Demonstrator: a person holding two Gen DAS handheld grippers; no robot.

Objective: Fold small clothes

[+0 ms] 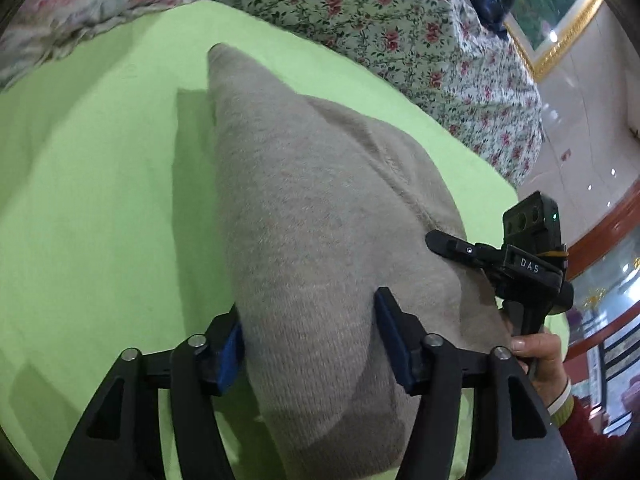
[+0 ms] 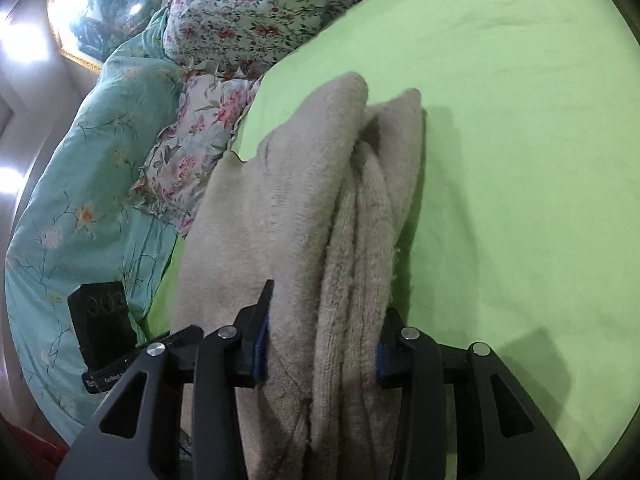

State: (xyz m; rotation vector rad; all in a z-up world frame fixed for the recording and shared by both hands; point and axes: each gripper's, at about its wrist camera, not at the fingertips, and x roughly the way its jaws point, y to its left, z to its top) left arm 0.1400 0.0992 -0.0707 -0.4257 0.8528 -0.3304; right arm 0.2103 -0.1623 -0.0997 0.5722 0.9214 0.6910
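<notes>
Nearest us in the left wrist view: left gripper (image 1: pixel 308 340), blue pads clamped on the near end of the beige knit (image 1: pixel 320 216). In the right wrist view the right gripper (image 2: pixel 320 340) is clamped on a bunched stack of the same knit's layers, fingers on either side. We hold both near corners; the knit runs straight out from both sets of fingers, long axis pointing away toward the far side of the green sheet (image 1: pixel 100 200), far tip resting on or just above it, we can't tell which. The right gripper body shows at the right edge of the left view, just beside the cloth, so the two grips sit close together. Neither hand is clearly nearer. We judge the next move is carrying the near edge forward along that axis onto the far end.
</notes>
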